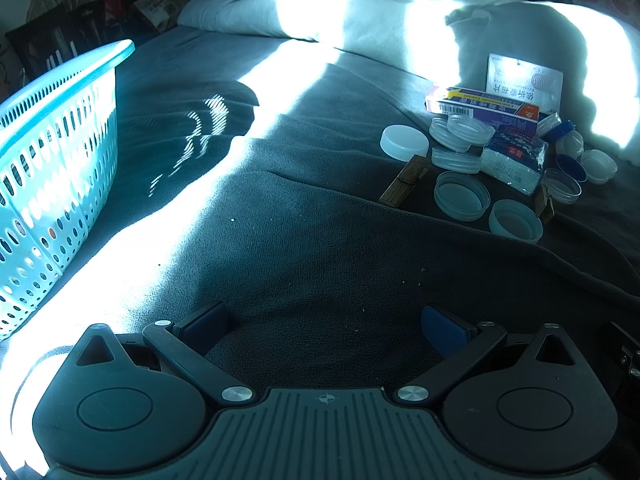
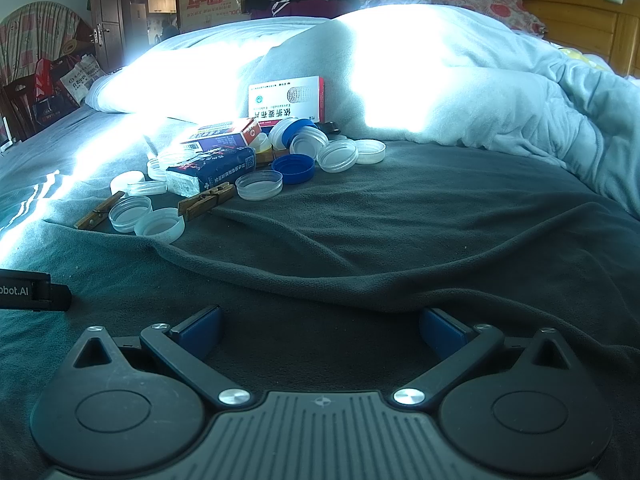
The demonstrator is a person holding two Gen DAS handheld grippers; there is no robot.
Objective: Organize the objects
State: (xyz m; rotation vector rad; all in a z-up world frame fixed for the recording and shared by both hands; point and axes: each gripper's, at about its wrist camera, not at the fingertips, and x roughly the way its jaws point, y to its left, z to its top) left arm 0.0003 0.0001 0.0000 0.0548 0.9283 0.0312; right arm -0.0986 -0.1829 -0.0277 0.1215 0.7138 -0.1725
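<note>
Turquoise plastic, full of slots, makes up the basket (image 1: 56, 148) standing at the left edge of the bed, lit by a strip of sun.

The left claw (image 1: 326, 330) sits low over the dark grey blanket (image 1: 300, 220) near the bed's front edge, its jaws spread wide with nothing between them and nothing touching the blue pads (image 1: 442, 330). Bare blanket lies between it and the basket.

To its right, further up the bed, lies the heap of loose things: a white cap (image 1: 404, 142) at the heap's left side, a wooden clothespin (image 1: 404, 180) just below it, clear lids (image 1: 462, 196) scattered around, a pack of tissues (image 1: 514, 158) in the middle, a long purple box (image 1: 480, 108) behind, and a white medicine box (image 1: 524, 80) standing upright against the pale quilt (image 1: 360, 12).

The right claw (image 2: 320, 332) also rests low over the blanket (image 2: 400, 220), jaws wide apart and holding nothing. A raised fold of blanket (image 2: 360, 280) runs across between it and the heap. In this view a second clothespin (image 2: 206, 202) lies in front of the tissues (image 2: 212, 172), with a blue cap (image 2: 294, 168) to the right and more clear lids (image 2: 338, 155) beyond it.
</note>
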